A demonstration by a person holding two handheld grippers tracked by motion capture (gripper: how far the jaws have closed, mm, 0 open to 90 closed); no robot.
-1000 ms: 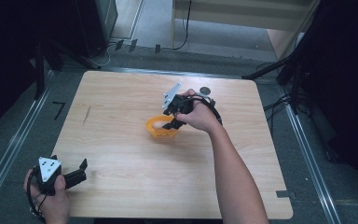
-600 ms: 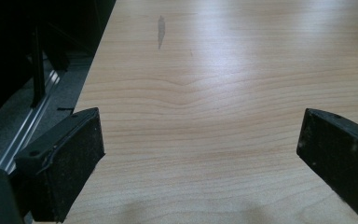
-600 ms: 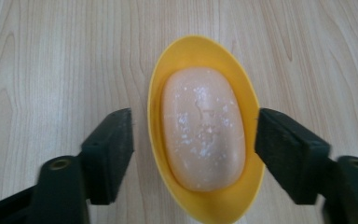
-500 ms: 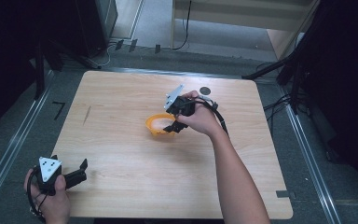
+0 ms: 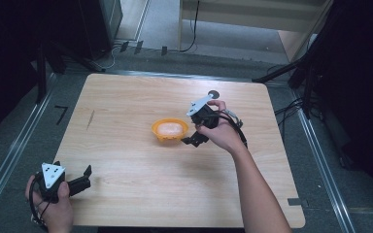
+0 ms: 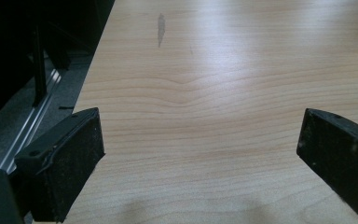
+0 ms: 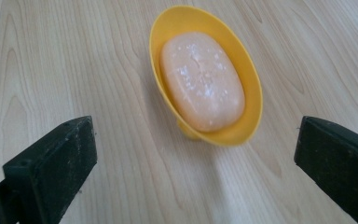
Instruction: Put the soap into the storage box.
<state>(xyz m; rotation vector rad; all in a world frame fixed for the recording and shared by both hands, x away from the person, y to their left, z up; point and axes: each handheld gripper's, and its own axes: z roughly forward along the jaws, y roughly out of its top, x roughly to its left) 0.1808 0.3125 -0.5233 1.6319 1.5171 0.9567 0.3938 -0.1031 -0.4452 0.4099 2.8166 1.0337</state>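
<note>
Orange soap sits in its yellow dish (untouched), right gripper just released, jaws spread wide.

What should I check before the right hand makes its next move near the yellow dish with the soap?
1. Right gripper open, nothing between its fingers: ok; jaws have just been opening.
2. Soap lying inside the yellow dish: ok.
3. Dish resting on the table, clear of the edges: ok.
4. Right gripper apart from the dish: ok.
5. Left gripper open, at the table's near left corner: ok.
</note>
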